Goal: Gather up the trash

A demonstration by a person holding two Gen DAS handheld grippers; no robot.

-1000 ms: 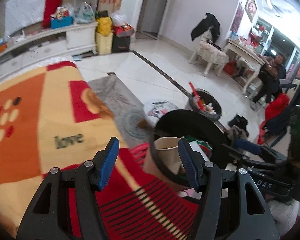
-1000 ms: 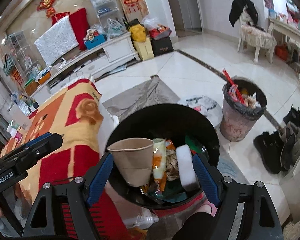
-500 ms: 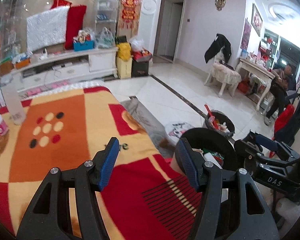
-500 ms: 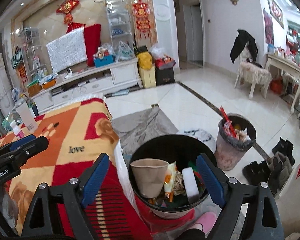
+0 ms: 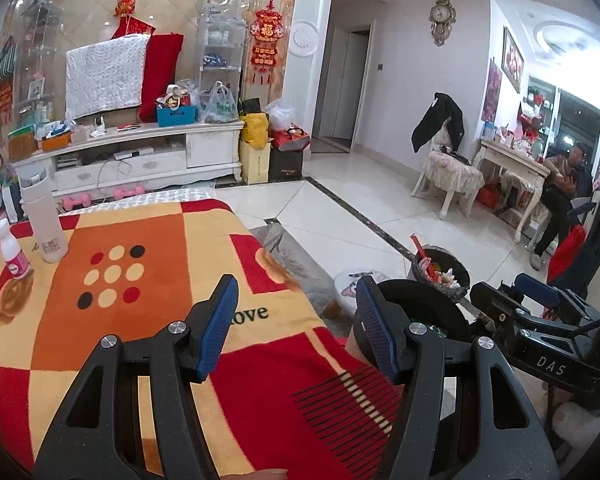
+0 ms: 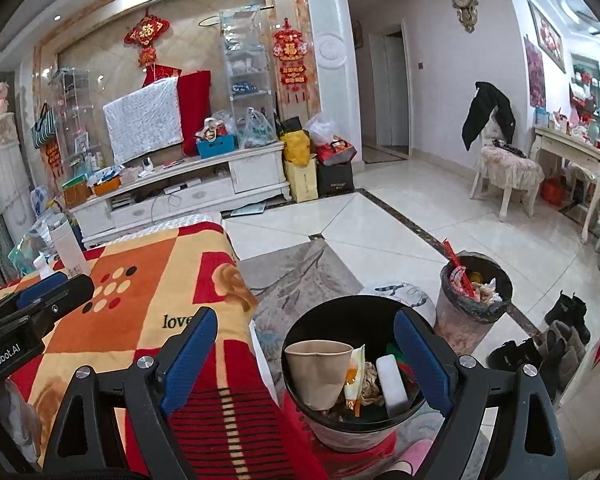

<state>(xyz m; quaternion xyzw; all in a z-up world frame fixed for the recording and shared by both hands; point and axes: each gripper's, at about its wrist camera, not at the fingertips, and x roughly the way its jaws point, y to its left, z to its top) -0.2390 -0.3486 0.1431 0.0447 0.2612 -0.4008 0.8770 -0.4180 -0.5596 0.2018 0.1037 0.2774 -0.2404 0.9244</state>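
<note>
A black trash bin stands on the floor beside the blanket-covered table. It holds a crumpled brown paper cup, a white block and wrappers. My right gripper hovers above and in front of the bin, jaws open wide, nothing between the pads. My left gripper hangs over the table's near corner, open and empty. In the left wrist view the bin shows partly behind the right finger.
A grey bin full of trash stands further out on the tiled floor. A tall white bottle and a small pink-and-white bottle stand at the table's far left. Shoes lie at the right. A person sits far right.
Both grippers have lifted and tilted upward, so the black bin sits lower and smaller in view. The right jaws have spread wider. The cup stays in the bin.
</note>
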